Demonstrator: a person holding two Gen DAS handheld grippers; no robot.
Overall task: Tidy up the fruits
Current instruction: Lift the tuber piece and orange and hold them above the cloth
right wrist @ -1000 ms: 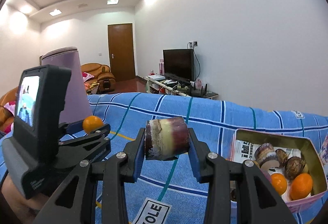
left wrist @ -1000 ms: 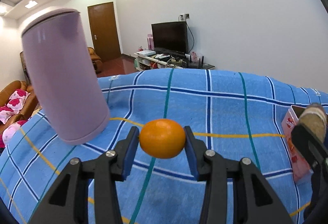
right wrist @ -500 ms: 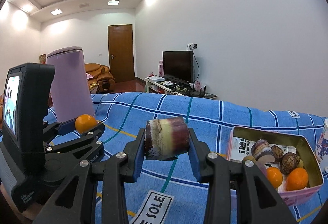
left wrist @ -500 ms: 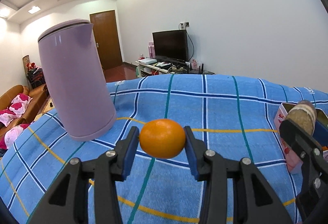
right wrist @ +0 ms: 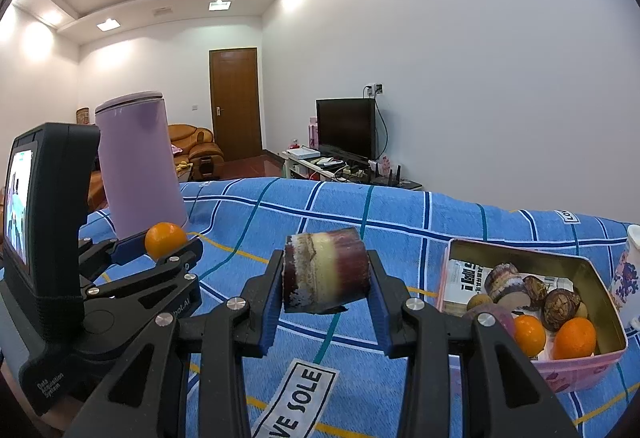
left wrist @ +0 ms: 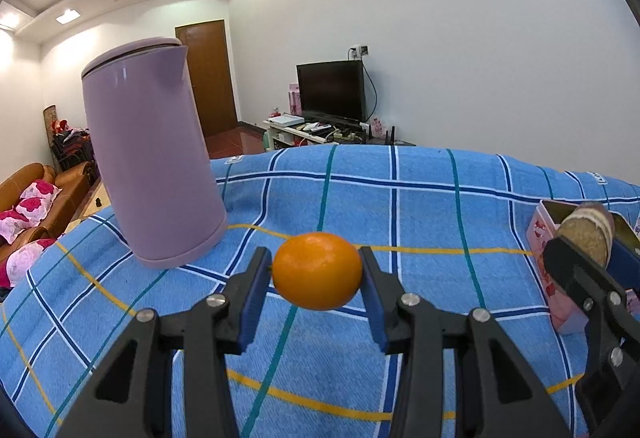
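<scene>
Left gripper [left wrist: 317, 270] clamping orange [left wrist: 317, 270], right gripper [right wrist: 325, 270] clamping sugarcane piece [right wrist: 325, 270], beside tin [right wrist: 576, 362]

The cloth [left wrist: 420, 205] is bright blue, checked with dark blue, white, teal and yellow lines. The kettle [left wrist: 152, 157] is plain lilac. The orange [left wrist: 317, 270] is vivid orange. The cane piece [right wrist: 325, 268] is dark purple-red with a pale yellow band. The tin [right wrist: 568, 370] is pink outside, gold inside. Both hand-held grippers are black with blue pads [right wrist: 267, 318].
</scene>
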